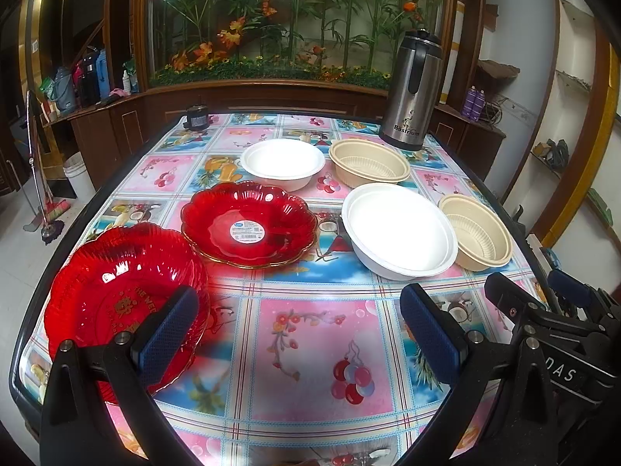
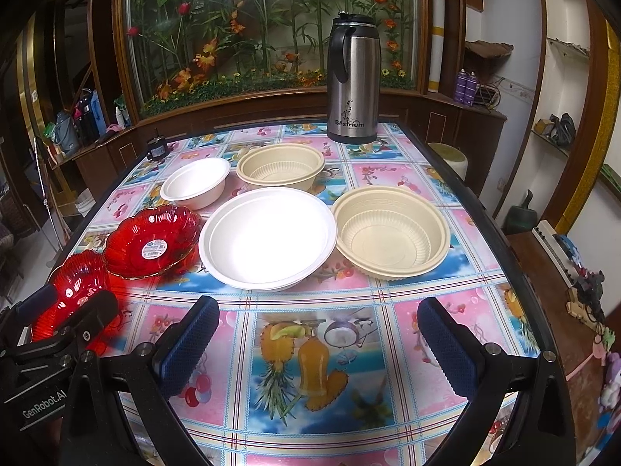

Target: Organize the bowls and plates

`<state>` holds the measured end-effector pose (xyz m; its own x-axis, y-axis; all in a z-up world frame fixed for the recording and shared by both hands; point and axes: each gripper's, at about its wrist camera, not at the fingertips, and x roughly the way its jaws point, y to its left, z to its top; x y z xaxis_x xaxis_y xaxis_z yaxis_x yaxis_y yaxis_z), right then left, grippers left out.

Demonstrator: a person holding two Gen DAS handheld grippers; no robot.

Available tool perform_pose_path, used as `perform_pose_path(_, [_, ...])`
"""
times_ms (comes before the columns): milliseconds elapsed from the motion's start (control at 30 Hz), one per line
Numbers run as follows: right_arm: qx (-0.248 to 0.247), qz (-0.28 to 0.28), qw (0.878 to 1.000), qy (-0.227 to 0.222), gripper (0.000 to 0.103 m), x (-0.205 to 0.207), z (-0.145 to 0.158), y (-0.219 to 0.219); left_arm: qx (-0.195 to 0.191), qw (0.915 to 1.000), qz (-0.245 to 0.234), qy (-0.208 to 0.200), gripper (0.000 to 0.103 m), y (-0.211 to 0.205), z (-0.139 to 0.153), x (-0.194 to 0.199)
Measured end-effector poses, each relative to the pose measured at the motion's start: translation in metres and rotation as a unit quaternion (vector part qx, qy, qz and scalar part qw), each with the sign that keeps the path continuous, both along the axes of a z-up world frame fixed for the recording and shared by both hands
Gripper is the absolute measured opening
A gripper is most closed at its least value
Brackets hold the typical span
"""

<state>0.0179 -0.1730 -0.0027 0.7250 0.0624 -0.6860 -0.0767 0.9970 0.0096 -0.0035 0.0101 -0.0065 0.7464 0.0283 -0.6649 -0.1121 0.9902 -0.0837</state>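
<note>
Two red scalloped plates lie at the table's left: a near one and a farther one with a label sticker. A large white bowl sits mid-table, a small white bowl behind it. Two beige ribbed bowls stand to the right: the near one and the far one. My left gripper is open and empty, its left finger over the near red plate. My right gripper is open and empty above the tablecloth.
A steel thermos jug stands at the far right of the table. A small dark jar sits at the far left corner. The table has a fruit-print cloth and a dark raised edge. Cabinets surround it.
</note>
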Motion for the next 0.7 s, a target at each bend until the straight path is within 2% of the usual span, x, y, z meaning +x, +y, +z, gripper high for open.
perform_pose_path(700, [0.003, -0.002, 1.000, 0.000, 0.103, 0.0000, 0.0018, -0.0002, 0.003, 1.0000, -0.002, 0.002, 0.103, -0.0010, -0.0005, -0.0026])
